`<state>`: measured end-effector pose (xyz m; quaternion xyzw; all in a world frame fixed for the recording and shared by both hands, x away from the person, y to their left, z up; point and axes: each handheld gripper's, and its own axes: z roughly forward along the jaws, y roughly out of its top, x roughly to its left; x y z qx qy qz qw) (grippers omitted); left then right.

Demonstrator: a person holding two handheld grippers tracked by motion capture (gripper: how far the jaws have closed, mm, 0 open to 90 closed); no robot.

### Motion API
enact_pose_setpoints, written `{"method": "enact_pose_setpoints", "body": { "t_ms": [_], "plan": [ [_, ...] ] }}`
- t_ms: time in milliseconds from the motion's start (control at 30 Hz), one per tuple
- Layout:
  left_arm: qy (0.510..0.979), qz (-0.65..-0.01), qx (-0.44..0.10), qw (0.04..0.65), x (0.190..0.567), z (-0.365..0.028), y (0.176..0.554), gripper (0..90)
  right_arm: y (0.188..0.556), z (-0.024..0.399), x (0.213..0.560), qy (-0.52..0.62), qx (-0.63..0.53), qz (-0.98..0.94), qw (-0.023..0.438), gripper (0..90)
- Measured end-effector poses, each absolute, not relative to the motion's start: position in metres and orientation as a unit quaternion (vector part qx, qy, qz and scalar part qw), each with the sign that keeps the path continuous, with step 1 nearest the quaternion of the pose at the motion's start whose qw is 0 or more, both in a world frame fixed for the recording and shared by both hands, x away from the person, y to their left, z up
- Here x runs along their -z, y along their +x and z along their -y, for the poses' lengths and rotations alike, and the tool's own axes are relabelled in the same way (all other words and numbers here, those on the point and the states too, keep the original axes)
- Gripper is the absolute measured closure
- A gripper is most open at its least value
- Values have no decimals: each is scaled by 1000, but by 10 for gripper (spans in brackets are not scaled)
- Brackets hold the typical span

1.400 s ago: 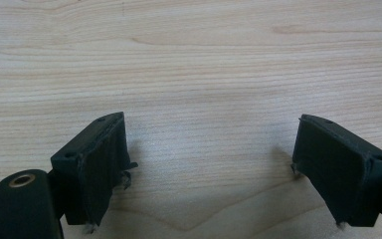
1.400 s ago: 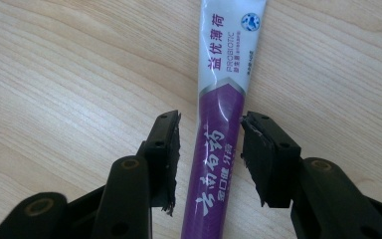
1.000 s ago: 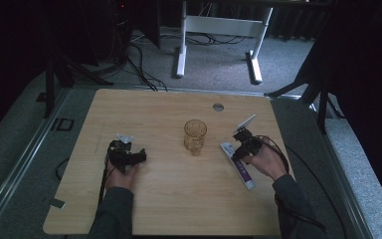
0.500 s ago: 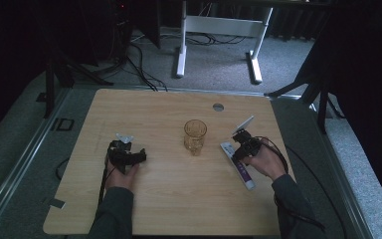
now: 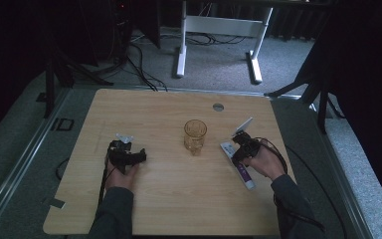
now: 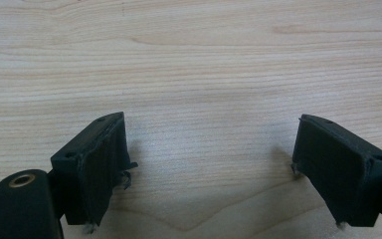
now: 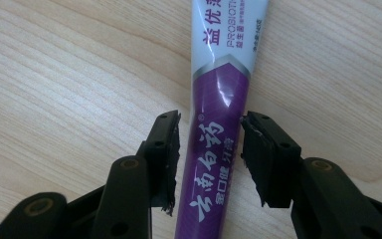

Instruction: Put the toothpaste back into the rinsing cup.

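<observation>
Pale wood grain runs across the rectangular light wooden tabletop [image 5: 169, 199], which stands on grey carpet in a dim room. In the right gripper view, the two black jaws of the right gripper [image 7: 210, 149] sit on either side of a white and purple toothpaste tube [image 7: 219, 149] with printed lettering, lying flat on the wood; the gap between them is narrow, each pad close to the tube's side, though whether they actually press it cannot be told. The tube runs lengthwise between the jaws, its purple part at the jaws and its white part beyond them. In the high view the same right gripper [image 5: 240, 149] is held low over the tube [image 5: 243, 175] near the table's right side, with the person's right hand [image 5: 263, 162] wrapped around it and a dark sleeve behind. In the left gripper view, the left gripper [image 6: 209, 149] has its jaws spread wide with bare wood between them. From above, the left gripper [image 5: 129, 155] rests low near the table's left side, in the left hand [image 5: 122, 177]. Between the two grippers, apart from both, an amber textured glass tumbler [image 5: 195, 135] stands upright. Farther back, a small round grey grommet [image 5: 218, 107] is set in the tabletop, and beyond the table a white metal frame [image 5: 219, 25] stands on the carpet.
</observation>
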<state>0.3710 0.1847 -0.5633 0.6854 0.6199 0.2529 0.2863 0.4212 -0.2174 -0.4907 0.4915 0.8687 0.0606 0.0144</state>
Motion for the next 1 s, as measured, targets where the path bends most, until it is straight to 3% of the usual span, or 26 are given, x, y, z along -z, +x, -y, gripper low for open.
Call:
{"method": "enact_pose_setpoints", "body": {
  "t_ms": [1000],
  "plan": [
    [685,-620,-253,286,563,-185,371,142,424,215,507,501,-30,-865,8,599]
  ]
}}
